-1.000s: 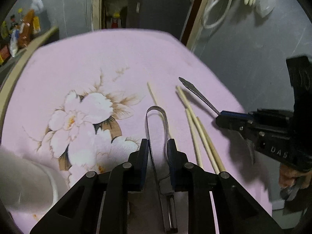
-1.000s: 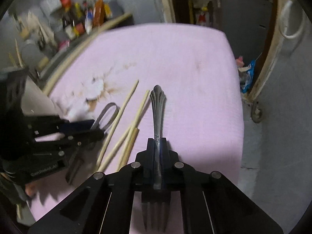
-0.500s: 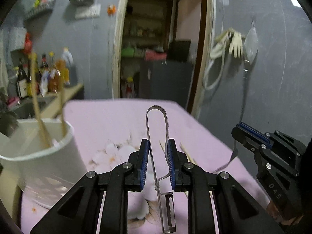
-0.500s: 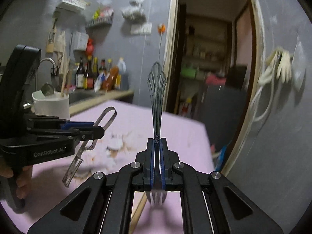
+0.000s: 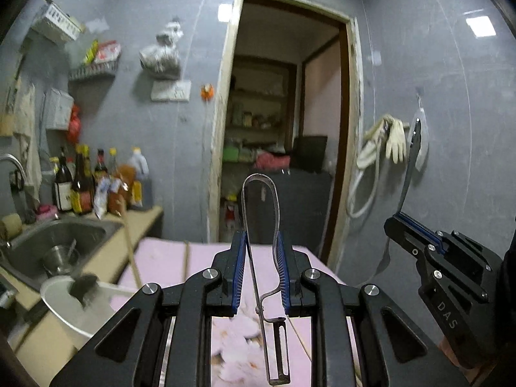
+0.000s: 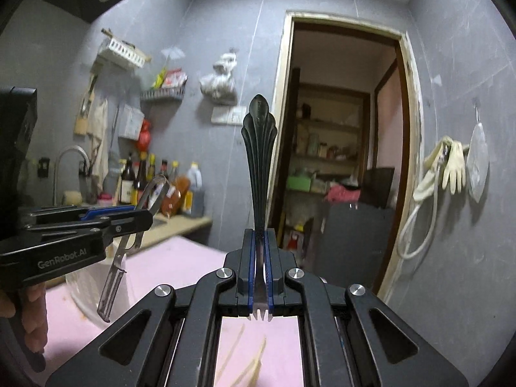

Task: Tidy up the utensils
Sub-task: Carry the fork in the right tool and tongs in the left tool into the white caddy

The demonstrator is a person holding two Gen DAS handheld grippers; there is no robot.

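My left gripper (image 5: pixel 260 248) is shut on a metal peeler (image 5: pixel 259 213), loop handle up and blade hanging down, lifted above the pink floral cloth (image 5: pixel 167 258). In the right wrist view it (image 6: pixel 129 216) holds the peeler (image 6: pixel 113 277) over a white utensil cup (image 6: pixel 87 290). The cup (image 5: pixel 64 306) sits low left with a wooden-handled utensil (image 5: pixel 130 245) standing in it. My right gripper (image 6: pixel 260 248) is shut on a metal fork (image 6: pixel 259 148), handle up, tines down. It shows at the right of the left wrist view (image 5: pixel 400 222) with the fork (image 5: pixel 411 164).
Several wooden chopsticks (image 6: pixel 248 364) lie on the cloth below my right gripper. A steel sink (image 5: pixel 54 245) with a faucet and a row of sauce bottles (image 5: pixel 84 187) is at the left. A doorway (image 5: pixel 283 129) is behind, with gloves (image 5: pixel 391 138) hanging on the right wall.
Both grippers have risen and tilted up from the cloth with the peeler and the fork held. The views now face the wall, and the white cup has come in at the left.
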